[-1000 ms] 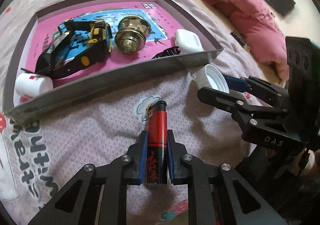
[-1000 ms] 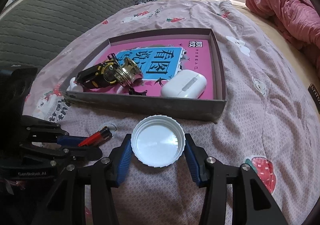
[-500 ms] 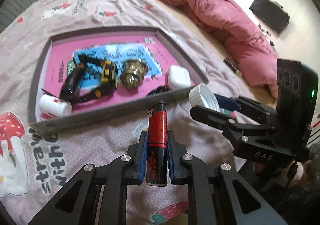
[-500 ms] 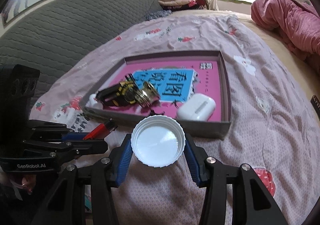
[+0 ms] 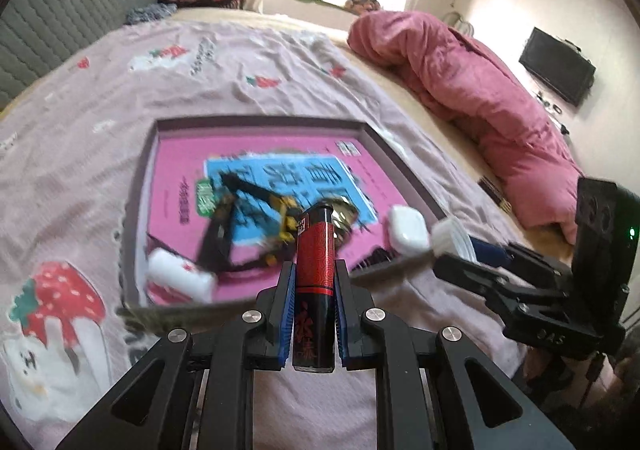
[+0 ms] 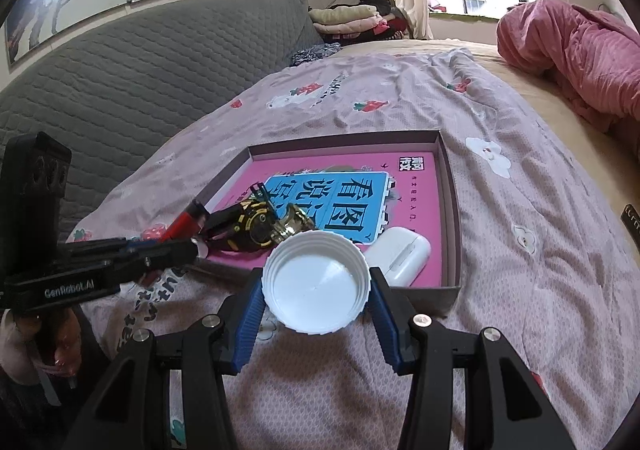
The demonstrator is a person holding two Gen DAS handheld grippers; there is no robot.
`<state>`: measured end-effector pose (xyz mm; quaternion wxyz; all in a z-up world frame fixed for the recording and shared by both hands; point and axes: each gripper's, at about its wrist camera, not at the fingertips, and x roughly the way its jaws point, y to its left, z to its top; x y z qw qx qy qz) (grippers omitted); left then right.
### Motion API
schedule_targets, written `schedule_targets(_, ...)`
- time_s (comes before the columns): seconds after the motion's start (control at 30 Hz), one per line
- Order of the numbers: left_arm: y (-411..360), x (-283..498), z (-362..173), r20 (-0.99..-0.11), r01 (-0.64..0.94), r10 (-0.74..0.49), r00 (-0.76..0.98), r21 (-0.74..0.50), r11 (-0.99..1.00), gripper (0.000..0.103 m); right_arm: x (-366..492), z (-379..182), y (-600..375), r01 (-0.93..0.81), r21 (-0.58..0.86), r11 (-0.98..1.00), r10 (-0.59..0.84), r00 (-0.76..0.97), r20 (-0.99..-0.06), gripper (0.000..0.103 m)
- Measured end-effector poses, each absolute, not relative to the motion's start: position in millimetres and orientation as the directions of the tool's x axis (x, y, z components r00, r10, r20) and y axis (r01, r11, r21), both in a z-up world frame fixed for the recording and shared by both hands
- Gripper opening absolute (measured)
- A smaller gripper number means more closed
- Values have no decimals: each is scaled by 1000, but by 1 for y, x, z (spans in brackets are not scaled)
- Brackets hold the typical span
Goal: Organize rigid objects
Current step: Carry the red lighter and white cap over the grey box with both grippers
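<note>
My left gripper (image 5: pixel 313 290) is shut on a red and black lighter (image 5: pixel 315 282), held off the bed with its tip over the near wall of the shallow box (image 5: pixel 136 186). The lighter (image 6: pixel 185 224) and left gripper (image 6: pixel 188 248) also show at the left of the right wrist view. My right gripper (image 6: pixel 316 290) is shut on a white ribbed lid (image 6: pixel 316 282), raised in front of the box (image 6: pixel 450 210). Inside the box lie a tape measure (image 6: pixel 248 224), a brass knob (image 6: pixel 294 224), a white earbud case (image 6: pixel 400 256) and a small white bottle (image 5: pixel 180 278).
The box has a pink and blue printed floor and sits on a pink patterned bedsheet (image 6: pixel 520 230). A rumpled pink quilt (image 5: pixel 460 90) lies to the right, a grey padded headboard (image 6: pixel 140 62) to the left. A person's hand (image 6: pixel 24 346) holds the left gripper.
Both grippers have risen off the bed with the lighter and the lid still gripped. The left one has tipped upward, so the box looks farther away and more of the room shows.
</note>
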<state>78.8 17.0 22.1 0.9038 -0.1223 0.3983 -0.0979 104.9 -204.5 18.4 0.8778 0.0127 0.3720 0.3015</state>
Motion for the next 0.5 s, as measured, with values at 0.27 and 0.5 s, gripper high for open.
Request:
schedule_targets(0.27,27,98,19,-679,45,-241,694,-293,955,17,117,16,-208,-483,266,834,529,560,-638,50)
schedule_targets(0.5,25,106,14,-688,43,-225,690,-272,961,17,126,13,-206,-468,260,845,513,572,-640,50)
